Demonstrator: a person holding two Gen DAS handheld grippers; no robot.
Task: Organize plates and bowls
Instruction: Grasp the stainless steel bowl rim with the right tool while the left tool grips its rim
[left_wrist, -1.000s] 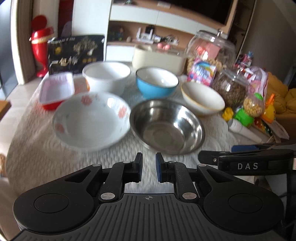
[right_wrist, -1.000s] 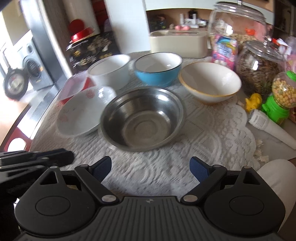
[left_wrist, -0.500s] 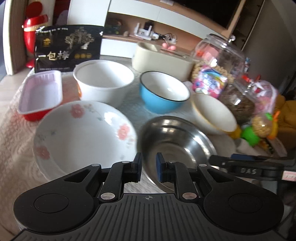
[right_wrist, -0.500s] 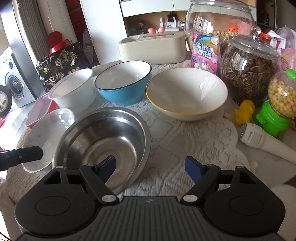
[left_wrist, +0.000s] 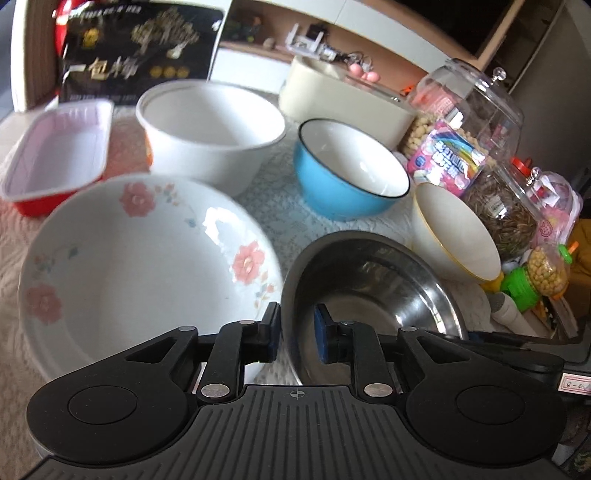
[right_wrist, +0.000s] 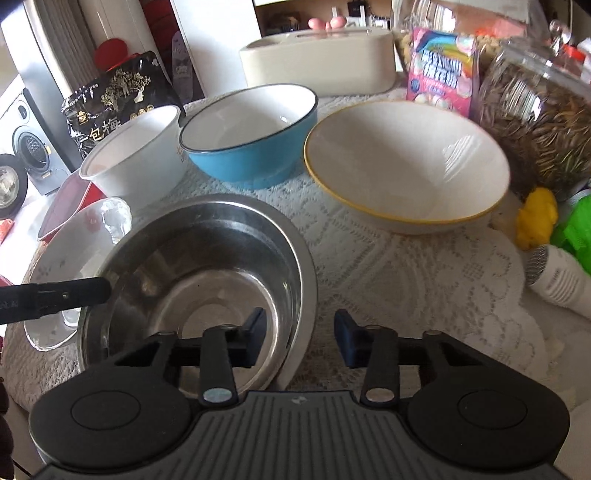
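Observation:
A steel bowl (left_wrist: 373, 288) (right_wrist: 199, 266) sits on the lace cloth, closest to me. My left gripper (left_wrist: 297, 332) straddles its left rim, the jaws opening slightly and a gap showing beside the rim. My right gripper (right_wrist: 301, 334) straddles its right rim, the jaws closing but the pads still clear of the metal. A floral plate (left_wrist: 129, 266) (right_wrist: 74, 240) lies left of the steel bowl. Behind stand a white bowl (left_wrist: 210, 129), a blue bowl (left_wrist: 347, 173) and a yellow-rimmed bowl (right_wrist: 406, 166).
A red tray (left_wrist: 55, 155) and a black packet (left_wrist: 136, 48) are at the back left. A cream box (right_wrist: 317, 59), glass jars (right_wrist: 535, 114), a pink sweet bag (right_wrist: 439, 70), toys (right_wrist: 535, 218) and a white handheld device (right_wrist: 561, 277) crowd the back and right.
Both grippers came forward and down onto the steel bowl's rims. The right jaws narrowed from wide open. The left jaws parted a little.

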